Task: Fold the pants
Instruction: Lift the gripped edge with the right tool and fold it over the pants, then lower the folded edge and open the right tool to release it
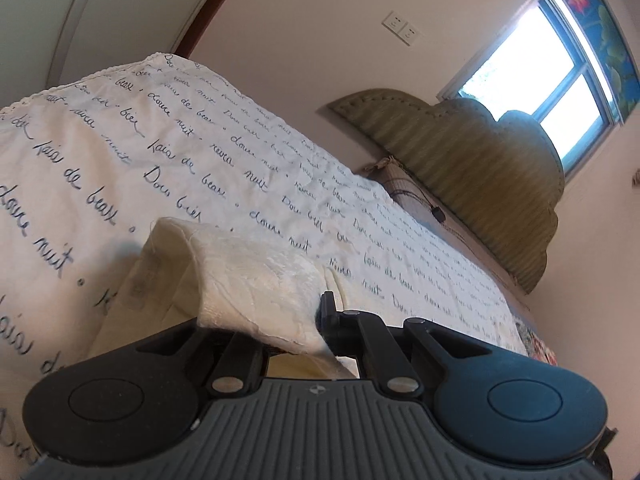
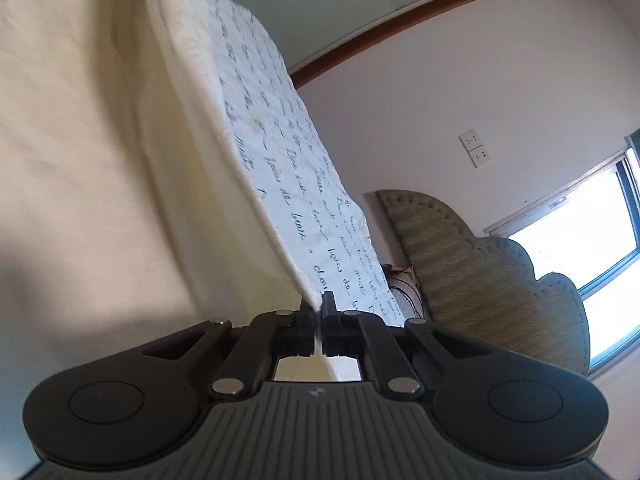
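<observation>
- L gripper (image 1: pixel 320 312): jaws pressed together on a fold of the cream pants (image 1: pixel 256 280); only the R-side finger tip shows, the other is hidden under the cloth.
- Pants in L wrist view: thick textured edge, prob. the waistband or a hem (can't tell which), humps up over the L gripper's front and drapes down its near side; smoother cream fabric hangs below-left of the hump.
- Pants sit on/above the bedspread (image 1: pixel 168 152), white w/ dark cursive script all over; can't tell how much of the garment is lifted vs lying flat.
- R gripper (image 2: pixel 320 312): jaws closed tight, pinching a thin edge of the pants (image 2: pixel 100 140); a sliver of cloth runs down between the two finger blocks.
- Pants in R wrist view: big smooth cream sheet fills the whole L half, stretched from the pinch up to the top-left corner; folded edge runs diagonally along it.
- Script bedspread (image 2: pixel 280 140) visible just R of that edge, behind the pants.
- Bkgd, both views tilted: green padded headboard (image 1: pixel 472 168) w/ scalloped rim, bright window (image 1: pixel 560 92), double wall socket (image 1: pixel 401 28), pale wall.
- R view also shows headboard (image 2: pixel 500 280), window (image 2: pixel 580 248), socket (image 2: pixel 475 148), wood-trimmed cabinet edge (image 2: pixel 380 28) up top.
- Pillow end of bed partly seen by headboard, dark cable on it; detail too small.
</observation>
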